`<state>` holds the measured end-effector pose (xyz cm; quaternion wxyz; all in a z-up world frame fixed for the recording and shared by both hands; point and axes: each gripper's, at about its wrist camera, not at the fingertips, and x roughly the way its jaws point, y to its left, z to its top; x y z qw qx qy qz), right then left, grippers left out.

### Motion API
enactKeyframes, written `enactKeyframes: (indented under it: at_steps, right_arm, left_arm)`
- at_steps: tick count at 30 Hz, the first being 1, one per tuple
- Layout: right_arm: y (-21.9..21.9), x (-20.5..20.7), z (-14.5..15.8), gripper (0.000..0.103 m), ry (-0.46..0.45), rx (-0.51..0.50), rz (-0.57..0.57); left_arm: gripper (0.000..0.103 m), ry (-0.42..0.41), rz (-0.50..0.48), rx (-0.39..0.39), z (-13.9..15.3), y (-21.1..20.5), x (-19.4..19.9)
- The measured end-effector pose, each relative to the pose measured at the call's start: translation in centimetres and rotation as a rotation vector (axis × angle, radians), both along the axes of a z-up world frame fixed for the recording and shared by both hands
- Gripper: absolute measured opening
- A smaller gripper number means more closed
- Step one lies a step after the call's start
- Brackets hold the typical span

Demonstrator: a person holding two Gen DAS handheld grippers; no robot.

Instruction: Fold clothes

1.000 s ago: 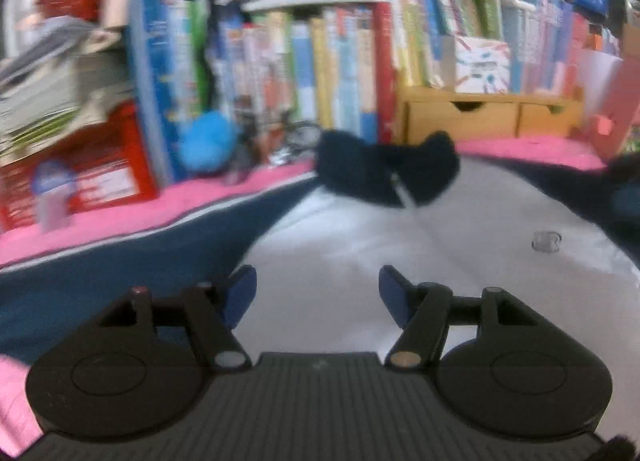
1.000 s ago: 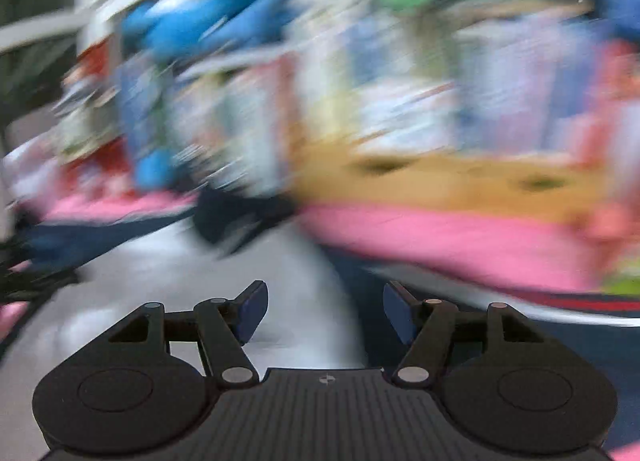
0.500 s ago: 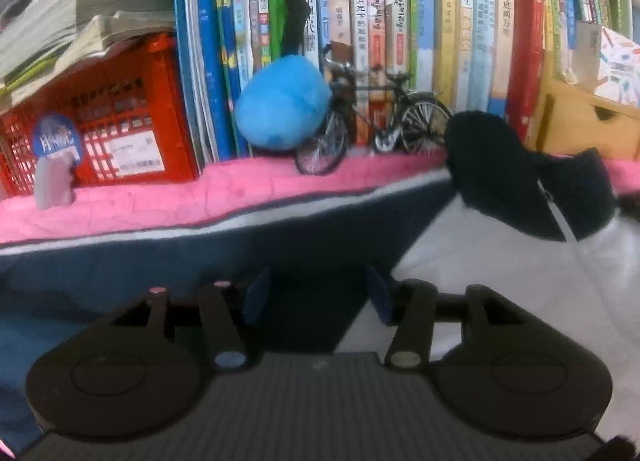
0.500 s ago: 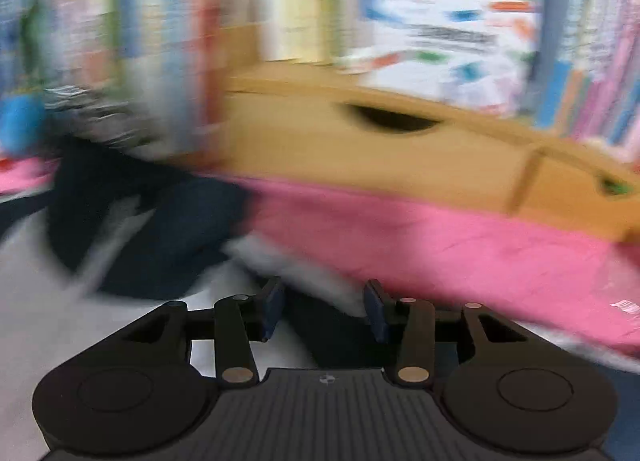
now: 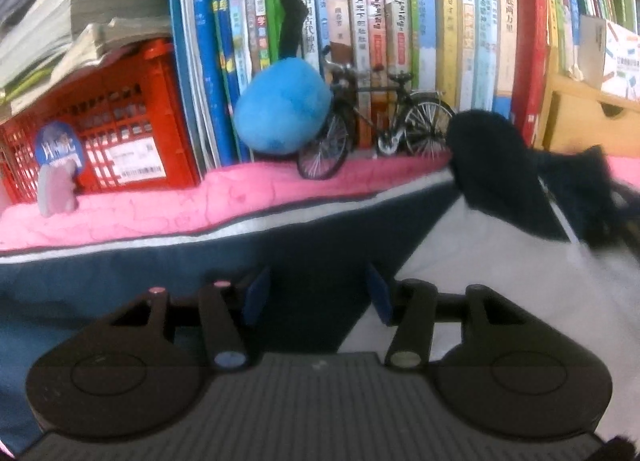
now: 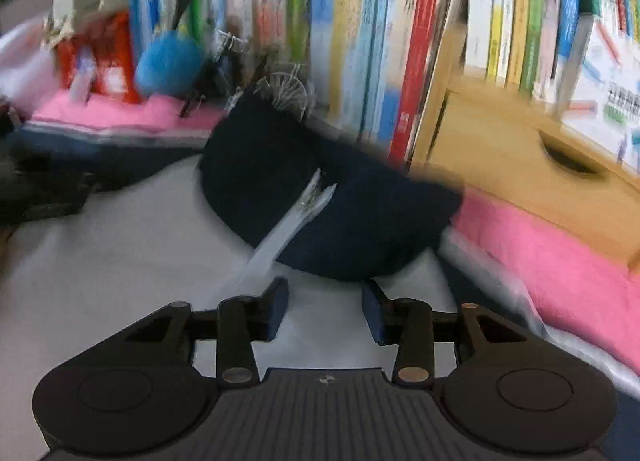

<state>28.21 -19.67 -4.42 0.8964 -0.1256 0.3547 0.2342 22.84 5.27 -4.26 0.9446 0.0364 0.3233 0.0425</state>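
Observation:
A jacket with a white body (image 5: 500,281), navy sleeves (image 5: 160,261) and a dark navy collar (image 5: 492,165) lies spread flat on a pink blanket (image 5: 160,209). My left gripper (image 5: 318,293) hovers low where the navy sleeve meets the white body. Its blue fingers stand apart, with flat fabric under the gap. In the blurred right wrist view my right gripper (image 6: 324,309) is just short of the collar (image 6: 320,189). It stands open over the white body (image 6: 120,261), beside the zipper (image 6: 288,229), with nothing pinched.
A wall of upright books (image 5: 400,21) runs close behind the jacket. In front of it are a red crate (image 5: 120,133), a blue plush ball (image 5: 282,105) and a model bicycle (image 5: 372,121). A wooden drawer box (image 6: 520,165) stands at the right.
My left gripper moved from the white chest toward the navy sleeve and the shelf, then held still. My right gripper swung in to the collar and its fingers drew closer together.

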Motion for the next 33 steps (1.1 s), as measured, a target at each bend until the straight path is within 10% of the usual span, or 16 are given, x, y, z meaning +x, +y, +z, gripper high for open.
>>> enactKeyframes:
  at_steps: [6, 13, 23, 28, 33]
  right_arm:
    - [-0.1, 0.8, 2.0, 0.024, -0.065, -0.127, -0.147]
    - [-3.1, -9.5, 9.8, 0.044, -0.205, -0.116, -0.116]
    - [-13.0, -27.1, 20.5, 0.066, -0.448, 0.059, -0.283]
    - [-15.3, -37.4, 18.7, 0.073, -0.484, 0.148, -0.331]
    - [-13.2, -48.4, 10.6, 0.081, -0.44, 0.177, -0.183]
  left_arm:
    - [0.054, -0.001, -0.002, 0.019, 0.0, -0.2, 0.0]
    - [0.055, 0.005, -0.011, 0.039, 0.9, -0.1, -2.3]
    - [0.055, -0.143, -0.136, -0.055, 6.5, 0.7, -19.5]
    - [0.059, -0.2, -0.199, -0.124, 6.2, 0.4, -30.1]
    - [0.074, -0.238, -0.316, -0.054, 4.8, -0.1, -39.8]
